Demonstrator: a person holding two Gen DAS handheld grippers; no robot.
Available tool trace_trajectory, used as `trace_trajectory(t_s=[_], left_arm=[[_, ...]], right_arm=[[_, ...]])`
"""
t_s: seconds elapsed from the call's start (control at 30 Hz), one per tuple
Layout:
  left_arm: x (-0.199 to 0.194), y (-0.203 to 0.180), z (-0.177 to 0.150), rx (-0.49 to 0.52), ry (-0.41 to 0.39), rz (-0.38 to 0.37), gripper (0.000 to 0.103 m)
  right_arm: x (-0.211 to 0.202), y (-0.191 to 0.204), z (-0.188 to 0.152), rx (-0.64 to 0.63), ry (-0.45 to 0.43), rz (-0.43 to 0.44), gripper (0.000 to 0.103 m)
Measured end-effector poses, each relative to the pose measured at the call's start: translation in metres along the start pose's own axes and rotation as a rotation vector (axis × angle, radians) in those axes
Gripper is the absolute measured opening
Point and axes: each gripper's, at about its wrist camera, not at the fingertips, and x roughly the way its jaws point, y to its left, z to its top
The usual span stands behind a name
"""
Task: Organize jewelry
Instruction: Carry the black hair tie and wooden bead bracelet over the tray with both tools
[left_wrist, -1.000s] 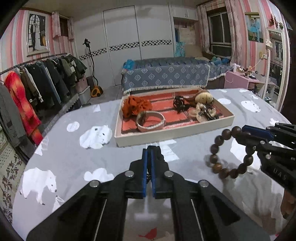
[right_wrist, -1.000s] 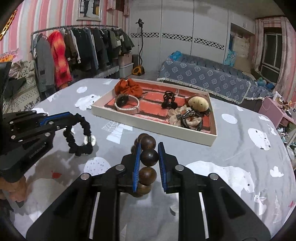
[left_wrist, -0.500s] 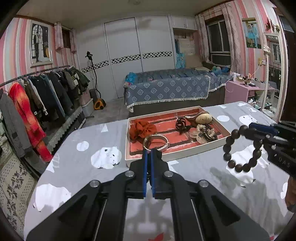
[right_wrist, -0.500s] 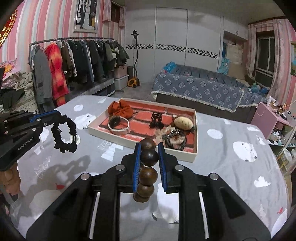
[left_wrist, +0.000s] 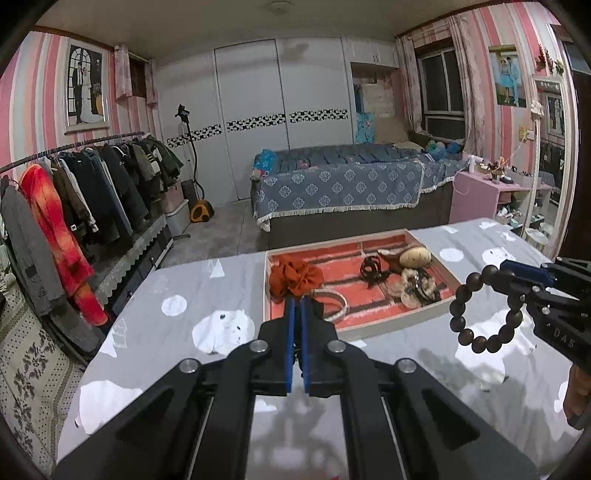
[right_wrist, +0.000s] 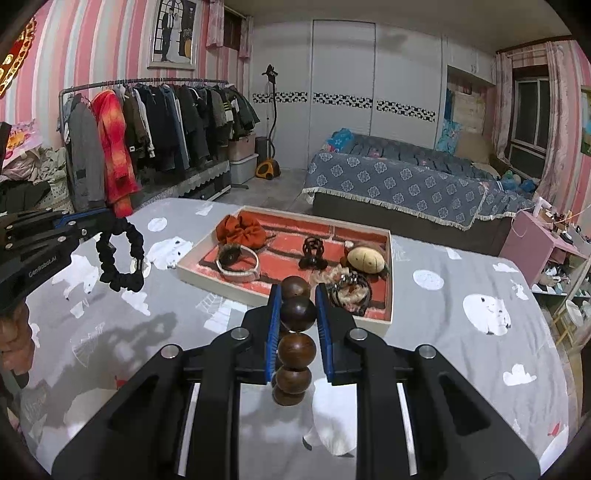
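Observation:
My right gripper is shut on a brown wooden bead bracelet, which hangs from it in the left wrist view. My left gripper is shut on a black scrunchie; the scrunchie is hidden in its own view. Both are held above the table, short of the red-lined tray. The tray holds an orange scrunchie, a white bangle, a black claw clip and a plush hair piece.
The table has a grey cloth with white bears. A clothes rack stands to the left, a bed behind, and a pink side table to the right.
Both grippers have risen and pulled back from the tray, which now looks smaller and farther. Each keeps its hold on its item.

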Motion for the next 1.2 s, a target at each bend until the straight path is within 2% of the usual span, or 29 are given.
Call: trace_trajectory(t_s=[0.43, 0.77, 0.87, 1.0, 1.2], left_arm=[[0.037, -0.013, 0.057, -0.025, -0.031, -0.07, 0.003], [0.096, -0.005, 0.089, -0.093, -0.044, -0.101, 0.003], [0.115, -0.006, 0.088, -0.11, -0.027, -0.113, 0.003], [0.143, -0.018, 0.078, -0.08, 0.015, -0.113, 0.003], [0.183, -0.019, 0.055, -0.096, 0.108, -0.12, 0.003]], right_arm=[[0.023, -0.019, 0.069, 0.024, -0.057, 0.016, 0.02], [0.079, -0.042, 0.108, 0.057, -0.062, 0.03, 0.02], [0.097, -0.047, 0.112, 0.069, -0.053, 0.035, 0.02], [0.121, -0.051, 0.105, 0.075, -0.037, 0.037, 0.02], [0.157, -0.052, 0.092, 0.071, 0.039, 0.024, 0.02]])
